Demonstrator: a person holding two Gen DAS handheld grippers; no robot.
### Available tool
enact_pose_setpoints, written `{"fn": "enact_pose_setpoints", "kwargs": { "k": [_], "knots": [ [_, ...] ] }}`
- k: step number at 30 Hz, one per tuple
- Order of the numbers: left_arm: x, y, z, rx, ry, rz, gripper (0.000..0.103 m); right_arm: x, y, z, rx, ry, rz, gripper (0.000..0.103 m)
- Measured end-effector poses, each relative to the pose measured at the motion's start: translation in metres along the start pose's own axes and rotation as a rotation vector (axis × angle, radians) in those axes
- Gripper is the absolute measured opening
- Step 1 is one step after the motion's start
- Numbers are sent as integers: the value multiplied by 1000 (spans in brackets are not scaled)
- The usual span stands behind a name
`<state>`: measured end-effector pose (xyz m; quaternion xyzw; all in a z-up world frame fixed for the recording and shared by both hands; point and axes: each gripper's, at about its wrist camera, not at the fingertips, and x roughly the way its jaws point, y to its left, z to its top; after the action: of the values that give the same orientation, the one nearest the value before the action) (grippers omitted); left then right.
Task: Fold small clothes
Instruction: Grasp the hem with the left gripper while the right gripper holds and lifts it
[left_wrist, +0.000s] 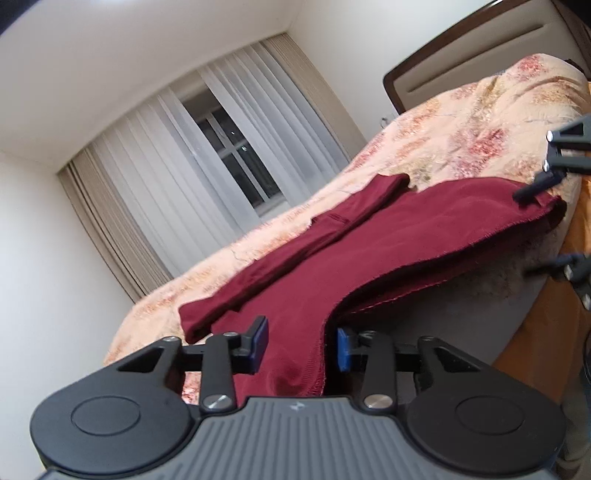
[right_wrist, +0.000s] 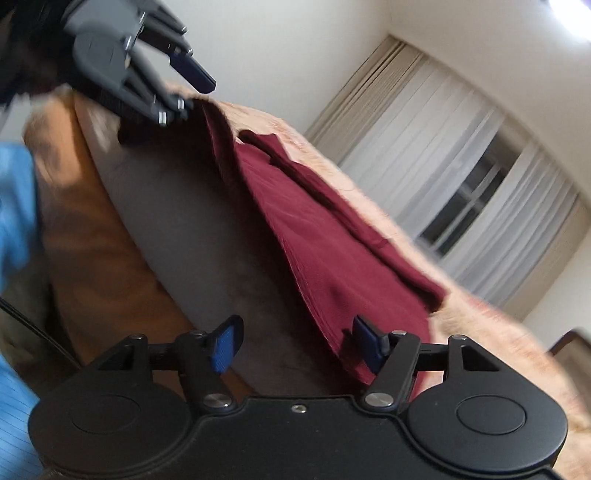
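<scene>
Left gripper (left_wrist: 302, 343): jaws part-spread, blue pads either side of the garment's near hem, not visibly pressing.
Right gripper (right_wrist: 295, 345): jaws spread, empty, at the opposite hem corner; cloth beside one pad, contact unclear in the blur.
Maroon garment (left_wrist: 373, 240): lying on the floral bedspread (left_wrist: 480, 122), near edge overhanging the bed's side. Plain knit, stitched hem, two layers showing at the edge. Sleeves seemingly folded inward across the body.
Progress: probably midway; lengthwise fold of body outstanding.
</scene>
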<state>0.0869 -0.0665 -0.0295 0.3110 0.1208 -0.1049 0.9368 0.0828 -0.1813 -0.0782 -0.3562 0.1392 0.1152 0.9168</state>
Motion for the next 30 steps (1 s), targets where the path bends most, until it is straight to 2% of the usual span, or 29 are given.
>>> {"fn": "enact_pose_setpoints", "kwargs": {
  "k": [2,4,6,7,8,11,20,30],
  "knots": [
    [0,-2,-3,24,3,-1,41,1,-5,-5,21,-4,-43,63],
    [-1,-7,-8,55,12,3,42,0,-12,-11,49,-5,-83,49],
    [-3,-10,-12,76,26,0,41,-3,-18,-14,77,-10,-107,25],
    [-3,-11,-13,85,33,-9,35,-4,-20,-15,84,-14,-116,19],
    [-3,-12,-14,93,39,-21,24,-5,-22,-15,89,-20,-118,14],
    [-6,-16,-13,144,23,-35,7,-10,-29,-11,102,-52,-112,7],
    [-22,0,1,186,-61,-64,4,-28,-57,0,128,-94,-98,4],
    [-42,15,11,181,-92,-111,3,-61,-60,6,98,-128,-90,4]
  ]
}}
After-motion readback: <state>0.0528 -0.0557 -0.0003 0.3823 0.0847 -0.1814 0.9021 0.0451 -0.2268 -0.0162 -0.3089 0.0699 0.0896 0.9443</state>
